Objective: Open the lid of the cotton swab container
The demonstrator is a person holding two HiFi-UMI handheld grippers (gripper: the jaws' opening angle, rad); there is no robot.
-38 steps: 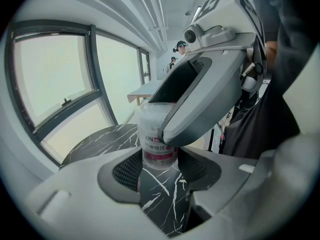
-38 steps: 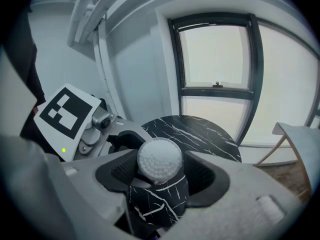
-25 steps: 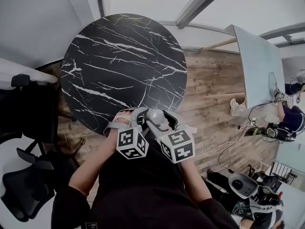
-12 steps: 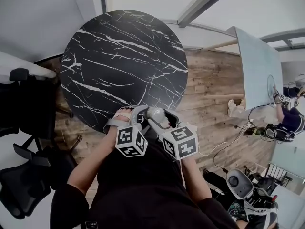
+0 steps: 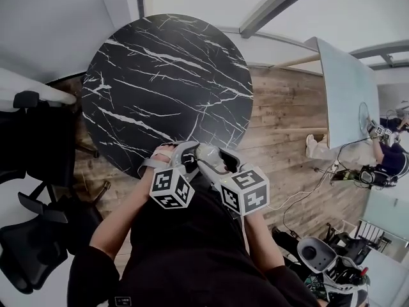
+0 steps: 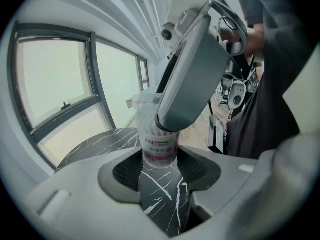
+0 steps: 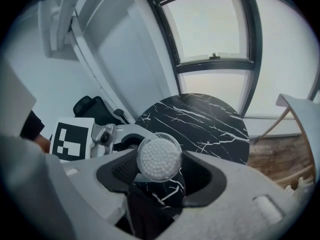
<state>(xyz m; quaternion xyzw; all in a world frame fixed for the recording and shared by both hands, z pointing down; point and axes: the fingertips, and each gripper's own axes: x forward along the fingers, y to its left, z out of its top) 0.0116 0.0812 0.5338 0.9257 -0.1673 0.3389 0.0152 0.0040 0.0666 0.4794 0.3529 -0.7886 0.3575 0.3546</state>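
- The round black marble bench point(image 5: 166, 88) fills the middle of the head view; both tools are held side by side at its near edge, over the person's dark lap.
- The left gripper point(image 5: 185, 152) grips the base of the cotton swab container point(image 6: 159, 149). Its ribbed pads press on both sides just below the red label band, and the container is held upright in the air above the bench's near edge.
- The right gripper point(image 7: 161, 175) comes at the container from above. Its fingers point(image 6: 192, 74) stand apart, close round the container's top, and have just been closing. No firm clamp shows.
- From the right gripper view, white swab heads pack the clear round top.
- A clear lid point(image 6: 141, 100) shows at the top, left of the right finger; whether it is seated or lifted cannot be told.
- Left of the bench stands a black office chair point(image 5: 38, 235).
- Right of the bench runs a wooden floor point(image 5: 287, 120).
- Beyond the bench's far side are large windows point(image 7: 215, 29).
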